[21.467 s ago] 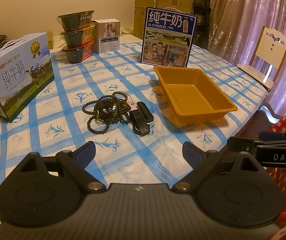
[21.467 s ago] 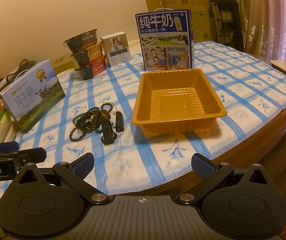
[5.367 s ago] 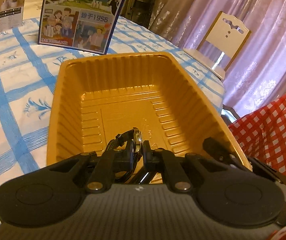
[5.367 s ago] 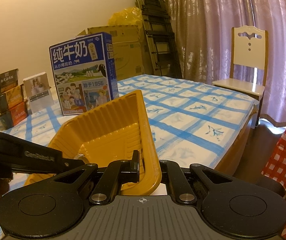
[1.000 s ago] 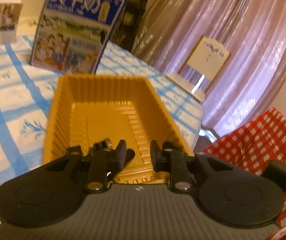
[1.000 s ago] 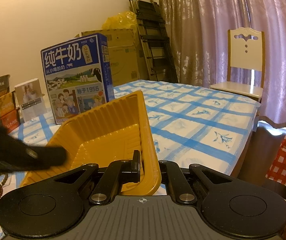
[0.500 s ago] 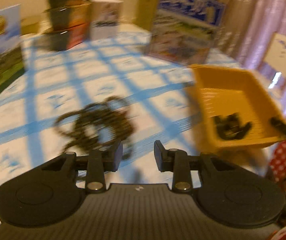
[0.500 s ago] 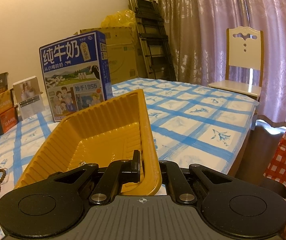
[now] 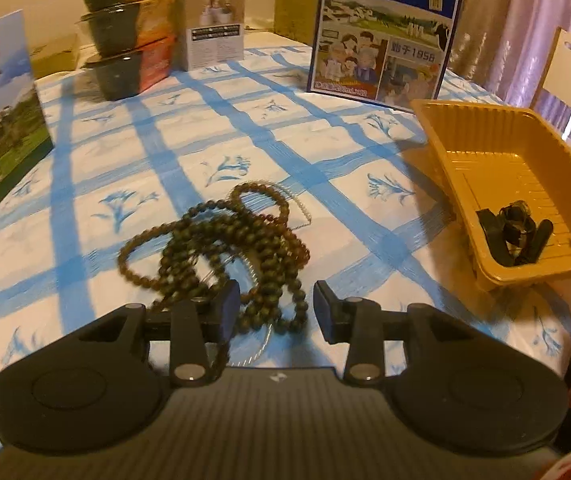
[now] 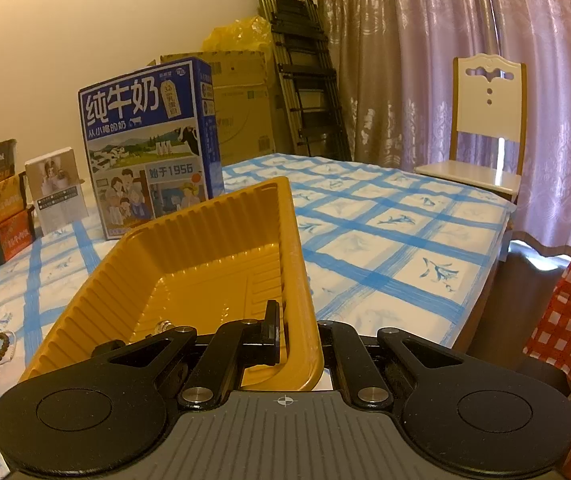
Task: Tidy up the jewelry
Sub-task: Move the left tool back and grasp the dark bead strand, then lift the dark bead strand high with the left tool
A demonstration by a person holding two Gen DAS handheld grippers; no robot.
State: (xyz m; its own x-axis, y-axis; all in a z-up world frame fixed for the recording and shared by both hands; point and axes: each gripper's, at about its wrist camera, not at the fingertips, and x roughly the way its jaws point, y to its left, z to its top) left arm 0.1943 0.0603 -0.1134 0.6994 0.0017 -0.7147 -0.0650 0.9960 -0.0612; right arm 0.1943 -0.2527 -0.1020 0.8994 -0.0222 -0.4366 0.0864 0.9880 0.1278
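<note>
- We see the left claw partly spread and holding nothing, low center of the left view, right over the near edge of the bead pile.
- Beads: tangled dark strands lying on the desk, center of that frame; a thin clear chain or bangle is mixed in, too blurred to tell which.
- Yellow tray at right of the left view, with a black watch already lying in its near corner.
- Right claw is clamped narrow on the tray's near wall, bottom center of the right view; one finger inside, one outside. The tray looks tipped up toward that camera.
- Beads also show at the far left edge of the right view, well apart from the tray.
- Step, as we judge it: the watch is done and beads are next, with the left claw lining up for a grab.
- Next move calls for lowering the left claw so the fingers straddle a thick bunch of strands, then closing.
- Risk: loose strands may trail or snag, so the tray must be held steady.
</note>
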